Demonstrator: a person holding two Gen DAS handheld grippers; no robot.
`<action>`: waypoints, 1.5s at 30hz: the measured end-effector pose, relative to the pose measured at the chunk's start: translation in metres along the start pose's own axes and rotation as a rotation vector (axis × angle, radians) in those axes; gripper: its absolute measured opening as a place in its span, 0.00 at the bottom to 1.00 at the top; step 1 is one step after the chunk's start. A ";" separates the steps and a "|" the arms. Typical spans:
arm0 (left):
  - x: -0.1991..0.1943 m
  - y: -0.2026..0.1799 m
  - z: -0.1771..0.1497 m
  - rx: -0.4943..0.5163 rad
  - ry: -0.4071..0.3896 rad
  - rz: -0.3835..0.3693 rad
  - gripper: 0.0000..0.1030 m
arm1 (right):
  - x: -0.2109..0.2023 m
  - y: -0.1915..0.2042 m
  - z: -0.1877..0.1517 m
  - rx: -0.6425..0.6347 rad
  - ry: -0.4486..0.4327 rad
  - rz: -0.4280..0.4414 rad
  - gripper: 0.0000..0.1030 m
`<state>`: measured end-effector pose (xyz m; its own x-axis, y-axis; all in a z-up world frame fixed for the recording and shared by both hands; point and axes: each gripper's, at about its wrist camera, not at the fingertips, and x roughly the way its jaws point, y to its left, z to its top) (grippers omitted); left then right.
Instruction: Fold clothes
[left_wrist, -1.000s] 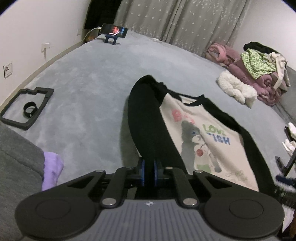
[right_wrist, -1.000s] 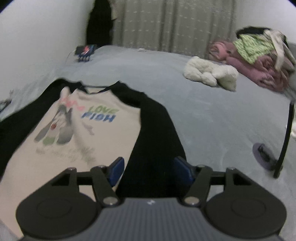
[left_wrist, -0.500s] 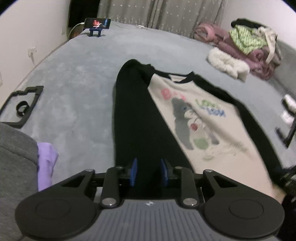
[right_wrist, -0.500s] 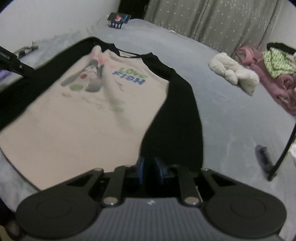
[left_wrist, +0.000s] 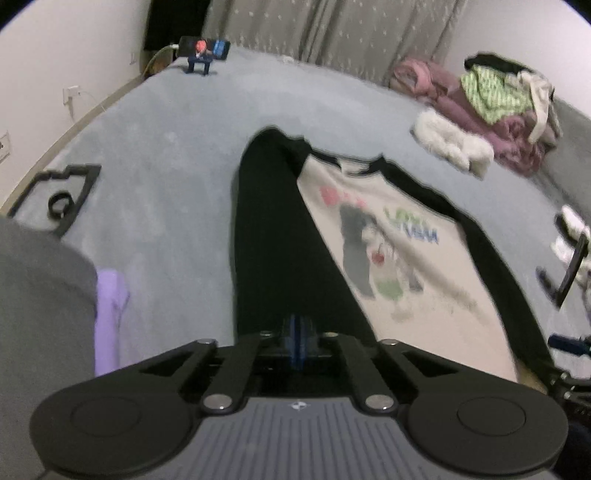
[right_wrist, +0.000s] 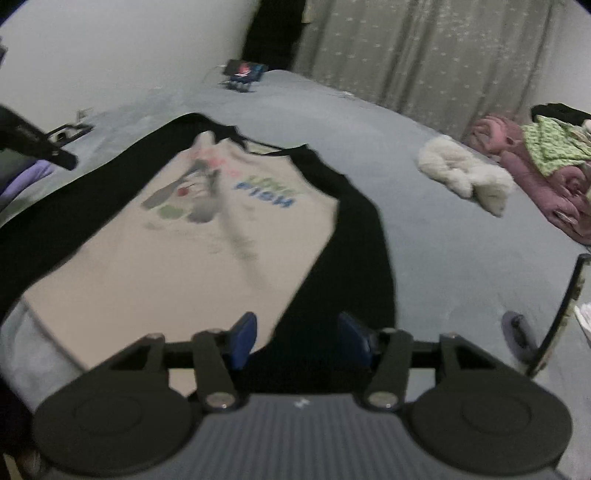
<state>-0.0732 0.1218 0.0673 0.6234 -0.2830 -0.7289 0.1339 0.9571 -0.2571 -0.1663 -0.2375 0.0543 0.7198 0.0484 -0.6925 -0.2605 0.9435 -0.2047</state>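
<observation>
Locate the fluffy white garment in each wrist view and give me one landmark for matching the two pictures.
Left wrist view: the fluffy white garment lies upper right on the grey bed, beside the pink clothes pile.
Right wrist view: the fluffy white garment lies right of centre, left of that pile.
Shared landmark: the phone on a stand at the bed's far edge.

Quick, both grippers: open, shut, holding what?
Left gripper: shut on the shirt's left sleeve.
Right gripper: jaws opening, right sleeve lies between them, not gripped.

Right gripper (right_wrist: 299, 338) fingers opening off shirt (right_wrist: 207, 254) sleeve.
</observation>
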 end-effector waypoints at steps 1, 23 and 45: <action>0.000 -0.002 -0.003 0.009 0.001 0.011 0.15 | -0.001 0.003 -0.001 0.006 0.005 0.010 0.47; -0.011 0.000 -0.011 0.041 0.001 0.094 0.09 | -0.011 -0.032 0.020 -0.068 -0.068 -0.305 0.07; -0.030 -0.005 0.016 0.064 -0.074 0.033 0.07 | 0.125 -0.153 0.193 -0.058 -0.169 -0.699 0.07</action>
<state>-0.0801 0.1269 0.1009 0.6836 -0.2476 -0.6866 0.1595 0.9686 -0.1905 0.0875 -0.3122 0.1328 0.8193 -0.5059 -0.2699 0.2673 0.7533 -0.6009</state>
